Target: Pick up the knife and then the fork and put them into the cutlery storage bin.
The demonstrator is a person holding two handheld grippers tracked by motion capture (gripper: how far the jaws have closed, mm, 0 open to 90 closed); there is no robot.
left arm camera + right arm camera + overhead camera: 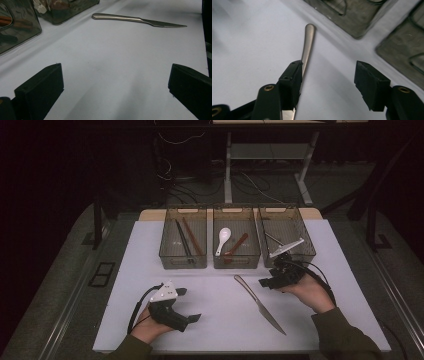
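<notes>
A: The knife lies flat on the white mat, handle toward eleven o'clock, blade tip toward five. The right gripper hovers beside the handle end, jaws spread, nothing pinched.

B: Stiff, smooth metal, likely slippery and lying low. I'd pinch the handle, not the serrated blade.

A: The left gripper waits at eight o'clock, jaws wide apart, empty.

B: Count: one knife, three bins at twelve, one white spoon.
</notes>
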